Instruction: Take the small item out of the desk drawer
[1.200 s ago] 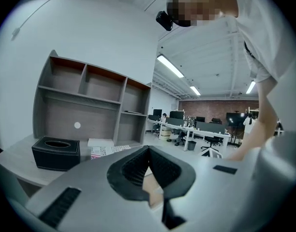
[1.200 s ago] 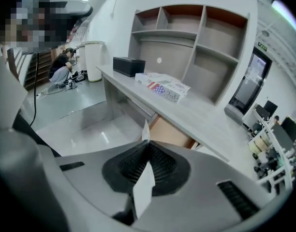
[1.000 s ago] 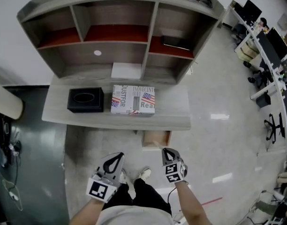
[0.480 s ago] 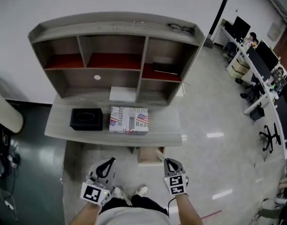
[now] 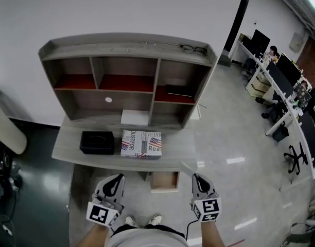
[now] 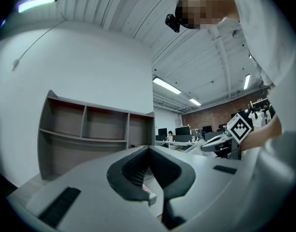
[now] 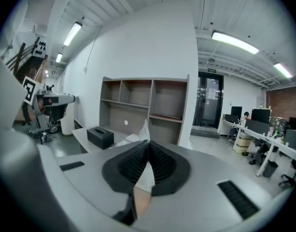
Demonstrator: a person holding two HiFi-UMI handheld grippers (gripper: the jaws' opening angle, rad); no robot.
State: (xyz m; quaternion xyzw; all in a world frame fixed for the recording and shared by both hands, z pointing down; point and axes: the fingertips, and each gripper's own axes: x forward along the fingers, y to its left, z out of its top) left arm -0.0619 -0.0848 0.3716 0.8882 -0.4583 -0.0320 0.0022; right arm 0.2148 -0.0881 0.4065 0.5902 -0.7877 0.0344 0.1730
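A: Two grippers show at the bottom of the head view. How does the left gripper (image 5: 116,179) stand?

B: Its jaws are pressed together with nothing between them, as its own view shows plainly. It hangs in the air in front of the desk (image 5: 65,149), off the left part of the front edge.

A: And on the desk itself?

B: Toward the left end, near the front edge, sits a black tissue box (image 5: 97,142). Just beside it on the right, about mid-desk, is a printed box (image 5: 141,143) with newsprint and flags on it. Behind that, a white sheet (image 5: 135,117) lies against the shelf unit (image 5: 126,60) that runs along the rear edge.

A: The drawer?

B: The drawer (image 5: 154,182) stands pulled out from under the front edge, right of the middle, and in the picture it lies between the two grippers.

A: Then the right gripper (image 5: 197,177)?

B: It is clamped narrow on the small white item (image 5: 187,167), a thin flat piece. The piece sticks out past the jaw tips toward the desk's front right corner, in the air and clear of the drawer. In the right gripper view it stands pinched between the ribbed pads (image 7: 162,161).

A: Anything further right?

B: A dark flat thing (image 5: 179,90) lies in the shelf unit's right compartment, and spectacles (image 5: 193,49) rest on its top near the right end. Office tables with monitors (image 5: 281,71) stand well apart.
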